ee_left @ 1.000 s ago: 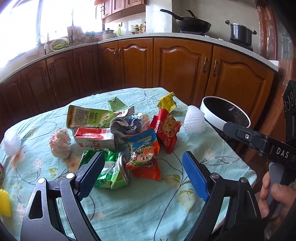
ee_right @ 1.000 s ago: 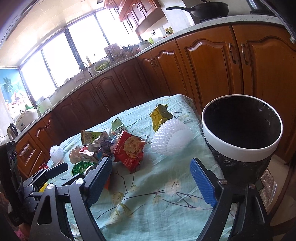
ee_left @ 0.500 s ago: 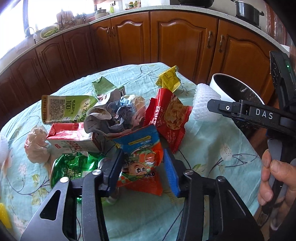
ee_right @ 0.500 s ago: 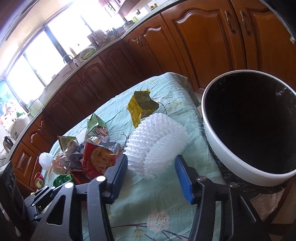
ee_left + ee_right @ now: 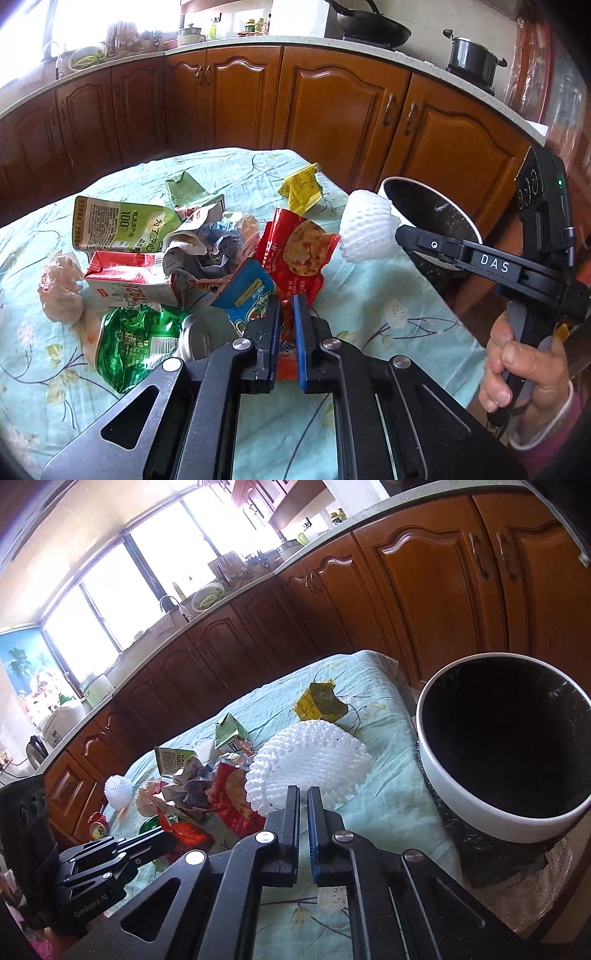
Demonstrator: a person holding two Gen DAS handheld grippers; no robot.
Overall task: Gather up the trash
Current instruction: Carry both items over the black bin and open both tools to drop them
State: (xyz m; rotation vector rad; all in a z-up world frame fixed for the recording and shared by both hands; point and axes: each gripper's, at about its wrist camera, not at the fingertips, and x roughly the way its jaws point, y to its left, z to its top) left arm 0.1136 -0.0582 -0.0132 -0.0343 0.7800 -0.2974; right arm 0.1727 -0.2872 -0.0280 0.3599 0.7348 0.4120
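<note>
Trash lies piled on a table with a light green flowered cloth. My left gripper is shut on a blue and orange snack wrapper at the pile's near edge. My right gripper is shut on the near edge of a white foam fruit net, which also shows in the left wrist view. A white-rimmed bin with a black liner stands just past the table's right edge, also in the left wrist view.
The pile holds a red snack bag, a red and white carton, a crushed green can, a green pouch, crumpled paper and a yellow wrapper. Wooden kitchen cabinets stand behind the table.
Both grippers moved forward and closed. The left closed on the blue and orange wrapper, the right on the white foam net.
</note>
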